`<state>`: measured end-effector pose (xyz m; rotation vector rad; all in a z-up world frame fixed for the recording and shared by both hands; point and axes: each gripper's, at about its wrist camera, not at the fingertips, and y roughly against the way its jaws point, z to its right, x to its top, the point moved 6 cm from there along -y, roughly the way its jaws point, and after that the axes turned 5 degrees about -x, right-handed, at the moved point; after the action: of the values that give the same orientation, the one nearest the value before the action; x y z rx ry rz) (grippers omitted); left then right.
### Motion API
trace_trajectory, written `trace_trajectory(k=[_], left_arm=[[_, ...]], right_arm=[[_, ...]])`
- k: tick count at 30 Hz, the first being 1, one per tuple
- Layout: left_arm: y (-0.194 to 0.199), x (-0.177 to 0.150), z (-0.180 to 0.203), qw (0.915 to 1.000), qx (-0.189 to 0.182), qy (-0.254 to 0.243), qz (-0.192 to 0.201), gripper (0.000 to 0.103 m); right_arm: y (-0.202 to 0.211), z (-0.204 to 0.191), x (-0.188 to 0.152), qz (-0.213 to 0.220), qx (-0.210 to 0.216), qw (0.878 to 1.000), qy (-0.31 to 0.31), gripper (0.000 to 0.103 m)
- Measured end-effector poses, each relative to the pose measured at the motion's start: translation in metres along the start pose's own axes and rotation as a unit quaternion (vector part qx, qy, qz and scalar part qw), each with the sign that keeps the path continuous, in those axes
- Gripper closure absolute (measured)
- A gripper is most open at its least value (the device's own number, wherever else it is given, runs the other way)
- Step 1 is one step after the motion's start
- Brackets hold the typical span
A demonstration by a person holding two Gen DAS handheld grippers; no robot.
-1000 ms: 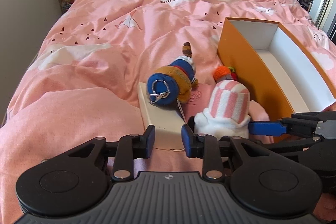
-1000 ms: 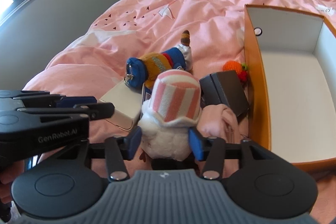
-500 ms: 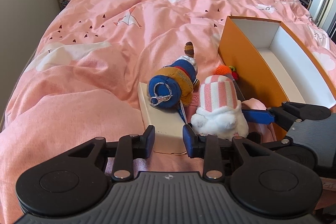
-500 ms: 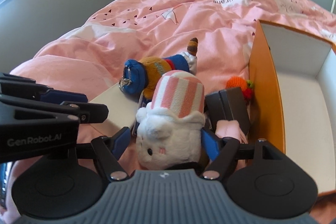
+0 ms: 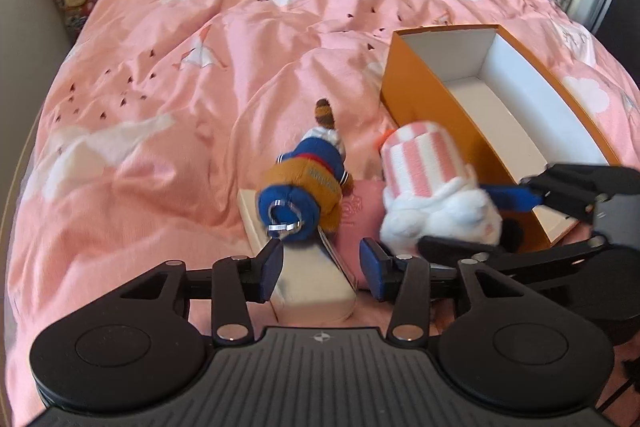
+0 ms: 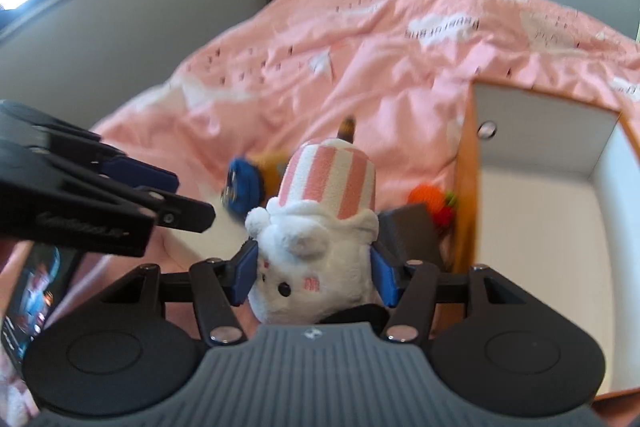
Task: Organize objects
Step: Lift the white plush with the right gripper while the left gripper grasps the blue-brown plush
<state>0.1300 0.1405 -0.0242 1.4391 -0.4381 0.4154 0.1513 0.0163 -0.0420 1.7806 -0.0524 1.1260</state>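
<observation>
1. In my right gripper (image 6: 314,277) I have the white plush animal with the pink-and-white striped hat (image 6: 320,227): its head sits between the two blue pads, one pressing on each cheek, face toward the camera and hat pointing away. These jaws have just been closing in on it.
2. The left wrist view shows the same plush (image 5: 432,195) up against the near end of the open orange cardboard box with the white inside (image 5: 416,99), the right gripper (image 5: 460,219) clasping it from the right side of that picture.
3. My left gripper (image 5: 320,265) has its jaws spread apart and has just been opening them; nothing is pinched. Beyond the pads lies the near end of a flat cream-white rectangular case (image 5: 308,279), and I think the pads are clear of it, though the blur makes that hard to judge.
4. On the far part of that case lies a blue-and-brown plush keychain figure with a metal clasp (image 5: 304,187), its striped tail pointing away from me.
5. A pink fabric pouch (image 5: 356,215) lies between the case and the white plush.
6. From the right wrist view a small orange crocheted toy (image 6: 426,197) and a dark grey flat box (image 6: 408,231) sit just beside the orange box's left wall.
7. Everything rests on the pink patterned duvet (image 5: 160,99).
</observation>
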Motion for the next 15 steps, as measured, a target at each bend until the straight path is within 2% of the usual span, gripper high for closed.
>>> trace_trajectory(k=[4,6,12,15], left_arm=[[-0.012,0.026,0.010,0.9972,0.008,-0.074,-0.009,0.047],[-0.026,0.035,0.013,0.9944,-0.003,-0.103,-0.024,0.046],[-0.074,0.060,-0.008,0.9905,-0.033,-0.098,-0.091,0.046],[-0.099,0.063,-0.024,0.9867,-0.045,-0.074,-0.138,0.046]], right_arm=[[0.021,0.021,0.019,0.025,0.002,0.999,-0.026,0.043],[0.027,0.031,0.026,0.037,-0.013,0.999,-0.028,0.043],[0.044,0.070,0.043,0.065,-0.041,0.996,-0.051,0.043],[0.050,0.090,0.048,0.075,-0.059,0.993,-0.064,0.042]])
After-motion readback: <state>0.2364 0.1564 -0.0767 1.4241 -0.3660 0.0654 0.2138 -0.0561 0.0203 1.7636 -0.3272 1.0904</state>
